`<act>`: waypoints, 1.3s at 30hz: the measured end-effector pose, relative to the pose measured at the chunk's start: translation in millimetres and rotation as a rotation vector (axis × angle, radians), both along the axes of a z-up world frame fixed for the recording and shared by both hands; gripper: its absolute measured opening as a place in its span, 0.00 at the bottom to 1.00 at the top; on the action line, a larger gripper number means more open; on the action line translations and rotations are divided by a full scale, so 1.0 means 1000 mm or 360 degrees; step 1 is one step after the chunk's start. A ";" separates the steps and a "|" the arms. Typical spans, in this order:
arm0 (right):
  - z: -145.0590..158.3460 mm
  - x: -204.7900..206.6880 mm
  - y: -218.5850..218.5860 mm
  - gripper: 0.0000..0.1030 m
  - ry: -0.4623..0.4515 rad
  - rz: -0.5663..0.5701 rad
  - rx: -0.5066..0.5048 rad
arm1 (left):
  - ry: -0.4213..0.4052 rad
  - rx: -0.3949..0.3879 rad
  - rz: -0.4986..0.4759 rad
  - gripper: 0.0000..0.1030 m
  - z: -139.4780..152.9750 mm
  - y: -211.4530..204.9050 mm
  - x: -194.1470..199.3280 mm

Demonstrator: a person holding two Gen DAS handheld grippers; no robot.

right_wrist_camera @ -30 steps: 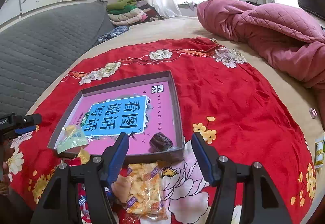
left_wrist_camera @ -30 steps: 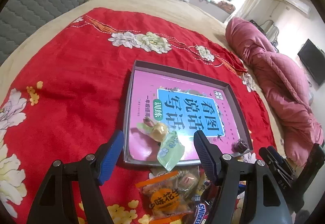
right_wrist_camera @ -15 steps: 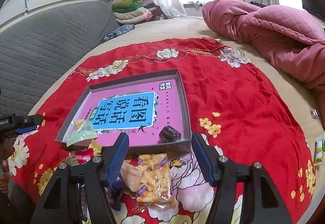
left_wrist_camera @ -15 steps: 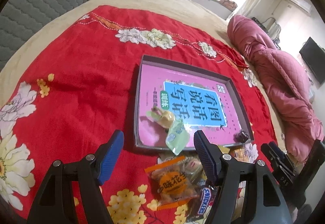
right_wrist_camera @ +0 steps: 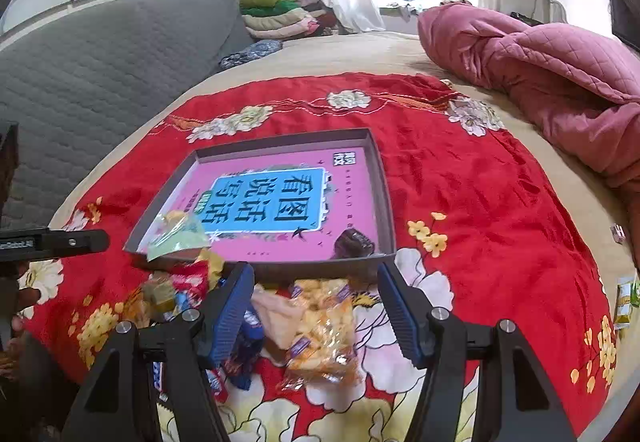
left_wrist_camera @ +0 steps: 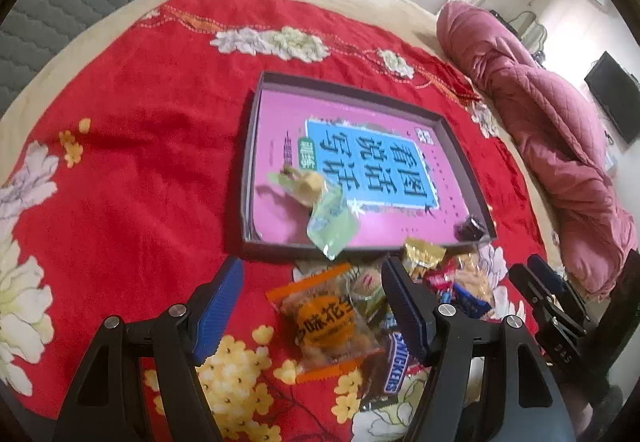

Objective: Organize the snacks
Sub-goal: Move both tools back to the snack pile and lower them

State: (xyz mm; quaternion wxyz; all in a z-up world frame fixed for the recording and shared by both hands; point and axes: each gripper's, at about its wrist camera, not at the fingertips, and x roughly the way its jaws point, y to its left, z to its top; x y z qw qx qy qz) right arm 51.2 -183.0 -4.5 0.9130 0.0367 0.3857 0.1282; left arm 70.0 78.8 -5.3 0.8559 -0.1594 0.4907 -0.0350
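Observation:
A shallow grey tray (left_wrist_camera: pixel 248 177) (right_wrist_camera: pixel 386 201) with a pink and blue printed bottom lies on the red flowered cloth. Inside it sit a green-wrapped sweet (left_wrist_camera: pixel 328 219) (right_wrist_camera: pixel 176 236), hanging over the near rim, and a dark wrapped sweet (left_wrist_camera: pixel 472 228) (right_wrist_camera: pixel 354 244). A heap of loose snacks lies just in front of the tray: an orange-edged packet (left_wrist_camera: pixel 326 322), a Snickers bar (left_wrist_camera: pixel 396 366), and a clear yellow cracker bag (right_wrist_camera: pixel 324 326). My left gripper (left_wrist_camera: pixel 312 302) hangs open above the orange packet. My right gripper (right_wrist_camera: pixel 316 308) hangs open above the cracker bag.
A rolled pink quilt (right_wrist_camera: pixel 540 77) lies along the right side of the bed. A grey padded headboard (right_wrist_camera: pixel 100 73) and folded clothes (right_wrist_camera: pixel 280 11) stand at the back. A small yellow-green packet (right_wrist_camera: pixel 626 300) lies on the cloth's right edge.
Both grippers have drawn back from the tray, so more of the snack heap shows under them. Their jaws stay equally wide.

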 end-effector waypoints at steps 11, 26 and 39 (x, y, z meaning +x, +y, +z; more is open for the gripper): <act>0.001 -0.017 0.014 0.62 0.0028 0.0117 -0.0014 | 0.0105 -0.0043 0.0013 0.71 -0.015 0.000 -0.008; -0.034 -0.014 -0.001 0.62 0.0281 0.0047 -0.0095 | 0.0246 -0.0142 0.0019 0.71 -0.038 0.000 -0.020; -0.053 -0.010 0.004 0.62 0.0355 0.0049 -0.0157 | 0.0298 -0.0188 0.0024 0.71 -0.047 -0.005 -0.017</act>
